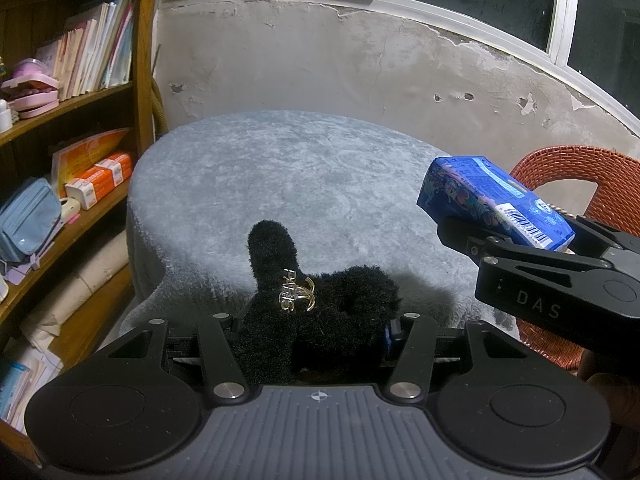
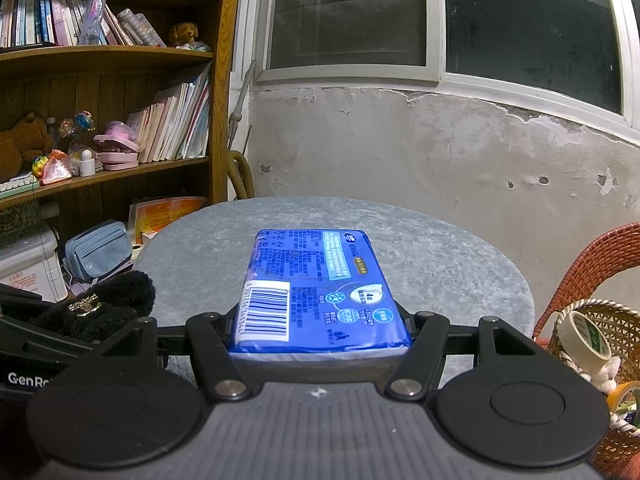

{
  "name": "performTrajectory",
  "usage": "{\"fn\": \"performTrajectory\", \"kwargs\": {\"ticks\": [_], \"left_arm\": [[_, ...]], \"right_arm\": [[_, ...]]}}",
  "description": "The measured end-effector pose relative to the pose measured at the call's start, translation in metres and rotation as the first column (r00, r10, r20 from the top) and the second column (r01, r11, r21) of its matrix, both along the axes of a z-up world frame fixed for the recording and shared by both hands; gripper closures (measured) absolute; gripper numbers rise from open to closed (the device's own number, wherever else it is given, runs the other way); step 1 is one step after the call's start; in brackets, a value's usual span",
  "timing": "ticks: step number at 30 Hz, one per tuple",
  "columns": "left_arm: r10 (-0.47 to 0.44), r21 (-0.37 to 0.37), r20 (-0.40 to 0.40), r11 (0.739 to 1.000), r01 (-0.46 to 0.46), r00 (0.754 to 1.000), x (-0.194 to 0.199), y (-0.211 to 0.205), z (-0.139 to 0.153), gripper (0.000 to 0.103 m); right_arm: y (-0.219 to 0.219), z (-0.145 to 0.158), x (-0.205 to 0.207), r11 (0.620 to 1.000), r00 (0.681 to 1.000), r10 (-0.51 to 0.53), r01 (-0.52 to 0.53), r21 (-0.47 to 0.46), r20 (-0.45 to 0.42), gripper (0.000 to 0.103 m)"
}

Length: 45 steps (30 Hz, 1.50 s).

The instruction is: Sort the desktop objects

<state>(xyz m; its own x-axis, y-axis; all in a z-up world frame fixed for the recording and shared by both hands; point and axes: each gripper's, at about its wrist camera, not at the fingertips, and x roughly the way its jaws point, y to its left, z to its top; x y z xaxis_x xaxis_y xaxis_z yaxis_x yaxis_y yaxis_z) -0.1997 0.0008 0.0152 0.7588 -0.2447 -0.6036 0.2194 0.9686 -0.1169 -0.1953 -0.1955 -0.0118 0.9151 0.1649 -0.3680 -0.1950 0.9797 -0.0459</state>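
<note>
Both grippers hung side by side above the near edge of the round table (image 2: 460, 248), pointing toward the cracked plaster wall (image 1: 320, 60). The left gripper (image 1: 316, 336) had its jaws pinched on a black fuzzy hair clip (image 1: 320, 320), a gold metal charm (image 1: 296, 290) on its plush front. The right gripper (image 2: 320, 340) had its jaws clamped on the sides of a blue tissue pack (image 2: 316, 292), a glossy soft-cornered brick with a barcode facing up. Under them lay the table's grey velvety cover. Beside its right edge stood a woven basket (image 2: 624, 320) with tape rolls (image 2: 586, 338) and a red wicker chair (image 1: 580, 176).
</note>
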Motion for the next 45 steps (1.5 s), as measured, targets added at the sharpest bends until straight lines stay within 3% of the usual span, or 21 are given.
{"fn": "performTrajectory", "kwargs": {"ticks": [45], "left_arm": [[-0.001, 0.001, 0.0, 1.0, 0.001, 1.0, -0.0002, 0.0, -0.0011, 0.043]], "right_arm": [[0.0055, -0.0034, -0.0044, 1.0, 1.0, 0.006, -0.006, -0.006, -0.002, 0.043]]}}
